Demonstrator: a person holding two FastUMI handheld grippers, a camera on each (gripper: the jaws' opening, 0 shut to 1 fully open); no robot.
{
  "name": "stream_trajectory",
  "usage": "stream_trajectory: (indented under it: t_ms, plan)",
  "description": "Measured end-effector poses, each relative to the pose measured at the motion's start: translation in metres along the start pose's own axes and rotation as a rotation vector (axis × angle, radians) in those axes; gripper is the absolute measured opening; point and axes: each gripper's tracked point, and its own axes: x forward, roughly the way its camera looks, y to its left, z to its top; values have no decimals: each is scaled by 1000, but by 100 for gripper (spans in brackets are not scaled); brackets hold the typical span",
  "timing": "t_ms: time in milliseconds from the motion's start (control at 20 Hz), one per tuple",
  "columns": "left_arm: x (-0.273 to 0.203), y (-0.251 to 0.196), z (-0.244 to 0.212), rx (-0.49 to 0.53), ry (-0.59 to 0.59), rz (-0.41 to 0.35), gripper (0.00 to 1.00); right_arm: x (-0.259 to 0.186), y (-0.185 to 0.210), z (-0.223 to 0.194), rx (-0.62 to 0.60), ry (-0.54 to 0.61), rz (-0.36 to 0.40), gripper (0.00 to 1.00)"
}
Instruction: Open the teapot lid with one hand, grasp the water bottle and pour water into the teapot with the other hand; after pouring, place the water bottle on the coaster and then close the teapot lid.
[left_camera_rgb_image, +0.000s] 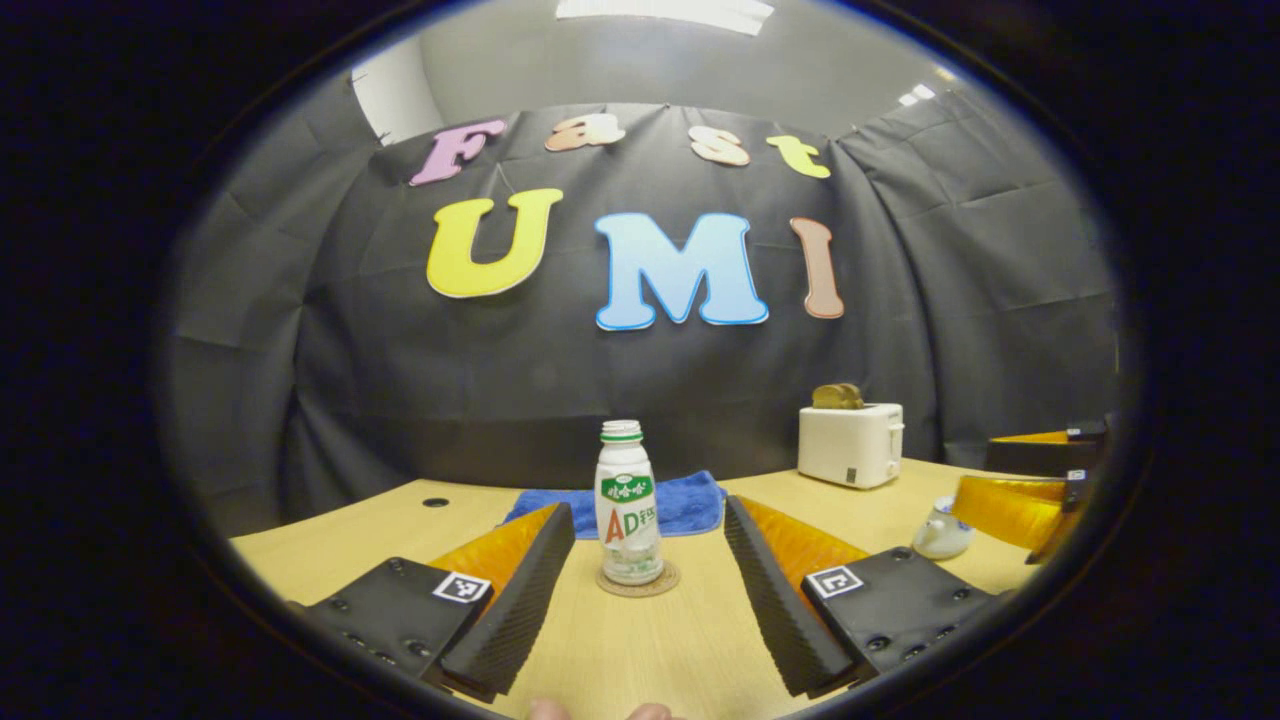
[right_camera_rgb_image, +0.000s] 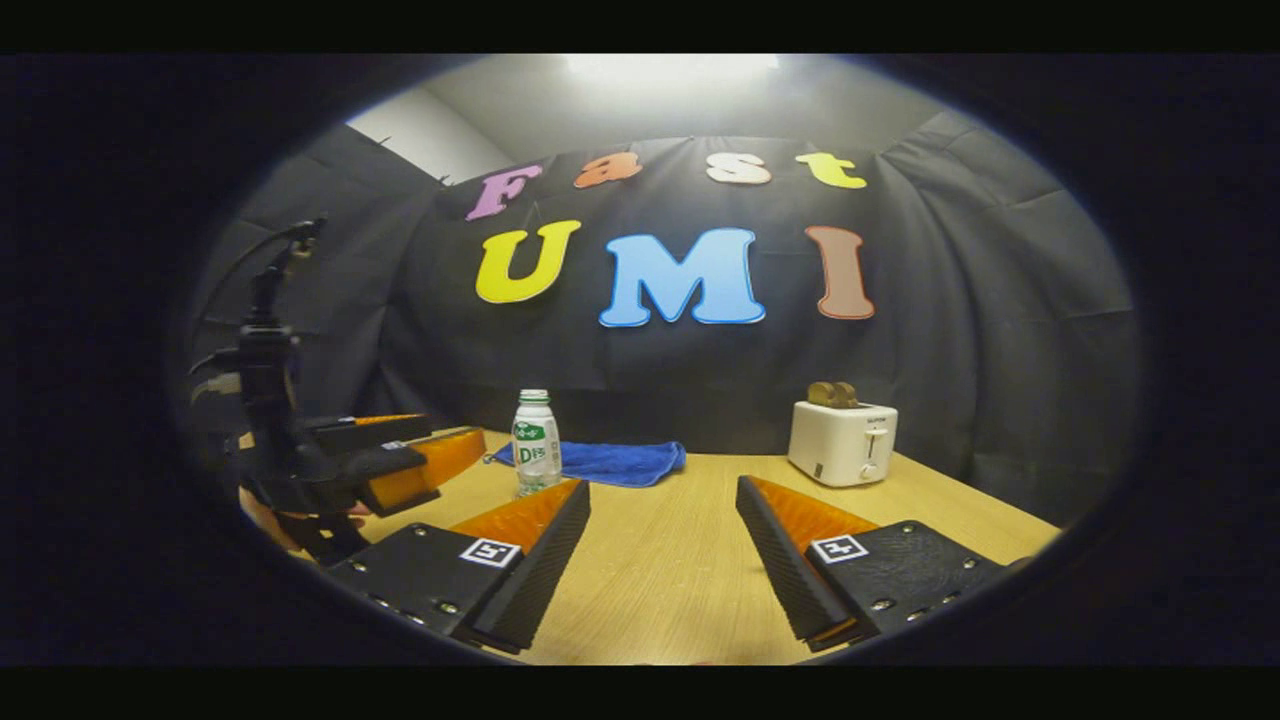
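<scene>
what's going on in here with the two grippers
A person holds a gripper in each hand over a wooden table. The left gripper is open, its jaws wide apart, lined up on a bottle that stands upright on a coaster. The right gripper is open too and holds nothing. A small white teapot sits off to the right with its lid on. Behind are a blue cloth and a toaster with bread in it. Nothing is gripped.
</scene>
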Motion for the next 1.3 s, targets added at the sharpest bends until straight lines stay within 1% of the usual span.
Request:
stream_trajectory:
  t_ms: [100,200,350,500,550,600,650,700,750,800,900,950,1000,1050,1150,1300]
  plan:
    - [-25,-7,-8,-30,2,18,100,-5,8,-12,21,10,-57,90]
    - [-31,-7,-22,-35,24,35,100,-10,11,-18,29,6,-95,90]
    - [-36,-15,-31,-59,22,27,100,-11,17,-28,5,0,-124,90]
    - [-36,-19,-43,-50,34,42,100,-7,18,-45,7,29,-132,90]
    - [-33,-19,-42,-50,36,44,100,-4,18,-52,19,61,-129,90]
    - [-26,-26,-46,-60,52,26,100,-3,16,-56,21,75,-138,90]
    - [-29,-40,-55,-62,97,-11,100,-1,15,-52,16,63,-147,90]
    - [-27,-40,-65,-24,112,12,100,0,10,-54,24,65,-170,90]
    - [-31,-33,-53,-10,95,28,100,0,9,-54,25,73,-184,91]
    - [-32,-30,-55,-22,104,34,96,-1,8,-52,27,69,-186,93]
    - [-32,-33,-55,-18,104,32,100,1,11,-53,23,69,-173,94]
    - [-34,-33,-54,-19,100,39,96,1,12,-54,21,71,-164,95]
    - [-35,-32,-54,-19,99,42,100,0,11,-52,20,65,-160,95]
    - [-35,-33,-56,-18,101,45,96,1,11,-52,20,68,-160,95]
    - [-35,-28,-56,-13,106,66,100,0,9,-53,21,71,-171,95]
    - [-35,-33,-57,-16,103,54,100,1,9,-54,21,69,-174,95]
